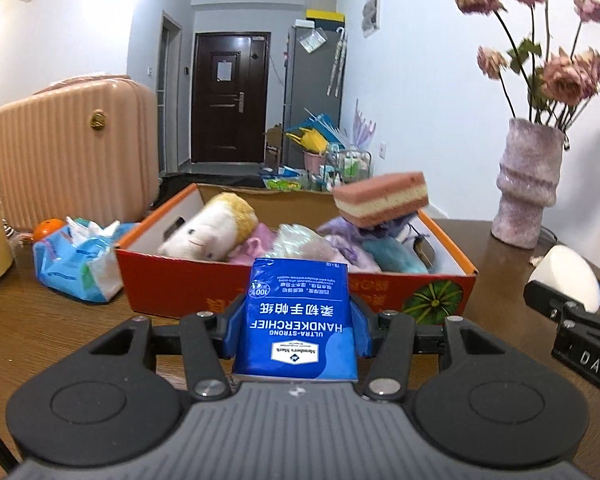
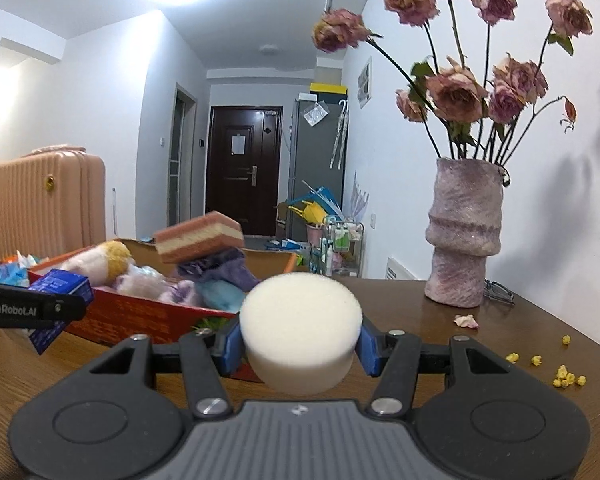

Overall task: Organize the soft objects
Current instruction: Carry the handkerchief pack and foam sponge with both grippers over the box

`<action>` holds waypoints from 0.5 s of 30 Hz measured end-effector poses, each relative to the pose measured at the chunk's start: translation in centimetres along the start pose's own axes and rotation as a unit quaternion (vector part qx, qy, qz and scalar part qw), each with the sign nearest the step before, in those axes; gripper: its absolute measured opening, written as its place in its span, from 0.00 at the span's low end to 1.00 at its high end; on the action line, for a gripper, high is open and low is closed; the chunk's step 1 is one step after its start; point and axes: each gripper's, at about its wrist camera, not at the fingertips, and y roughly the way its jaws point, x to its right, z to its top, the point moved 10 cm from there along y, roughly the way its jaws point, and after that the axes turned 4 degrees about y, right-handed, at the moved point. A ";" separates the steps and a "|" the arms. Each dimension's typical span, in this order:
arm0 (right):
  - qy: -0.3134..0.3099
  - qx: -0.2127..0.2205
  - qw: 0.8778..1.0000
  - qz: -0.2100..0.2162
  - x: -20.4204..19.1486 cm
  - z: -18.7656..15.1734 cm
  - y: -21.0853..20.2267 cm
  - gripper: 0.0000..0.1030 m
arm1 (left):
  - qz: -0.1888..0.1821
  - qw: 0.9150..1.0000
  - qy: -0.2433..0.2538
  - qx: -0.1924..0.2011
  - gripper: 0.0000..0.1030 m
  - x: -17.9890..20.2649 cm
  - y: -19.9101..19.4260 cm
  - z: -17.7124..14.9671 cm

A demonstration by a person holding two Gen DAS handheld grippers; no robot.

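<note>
My left gripper [image 1: 296,328] is shut on a blue handkerchief pack [image 1: 296,320], held just in front of the red cardboard box [image 1: 188,284]. In the box lie a white plush toy [image 1: 208,228], purple and teal cloths [image 1: 360,248] and a pink layered sponge [image 1: 382,198] perched on top at the right. A round white sponge [image 2: 300,332] is clamped in my right gripper [image 2: 300,346], to the right of the box [image 2: 140,312]. In the right wrist view the left gripper [image 2: 56,308] with the blue pack [image 2: 62,288] shows at the left.
An open blue tissue bag [image 1: 80,264] and an orange thing [image 1: 48,228] lie left of the box. A pink suitcase [image 1: 76,148] stands behind. A purple vase [image 2: 464,236] of dried roses stands at the right, with petals and yellow crumbs [image 2: 564,376] on the wooden table [image 2: 460,340].
</note>
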 end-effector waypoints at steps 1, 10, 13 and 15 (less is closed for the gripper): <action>0.001 0.003 1.000 0.001 -0.5 0.1 -0.1 0.53 | 0.001 1.000 -0.002 0.003 0.51 -0.3 -0.2 0.1; 0.006 0.026 1.000 0.014 -4.6 1.3 -0.9 0.53 | 0.010 0.999 -0.024 0.030 0.51 -2.9 -1.7 1.8; 0.003 0.035 0.999 0.021 -5.9 1.6 -1.0 0.53 | 0.016 0.999 -0.029 0.036 0.51 -3.5 -1.8 2.3; 0.000 0.041 0.999 0.024 -6.8 1.9 -0.9 0.53 | 0.017 0.998 -0.033 0.041 0.51 -3.8 -1.7 2.7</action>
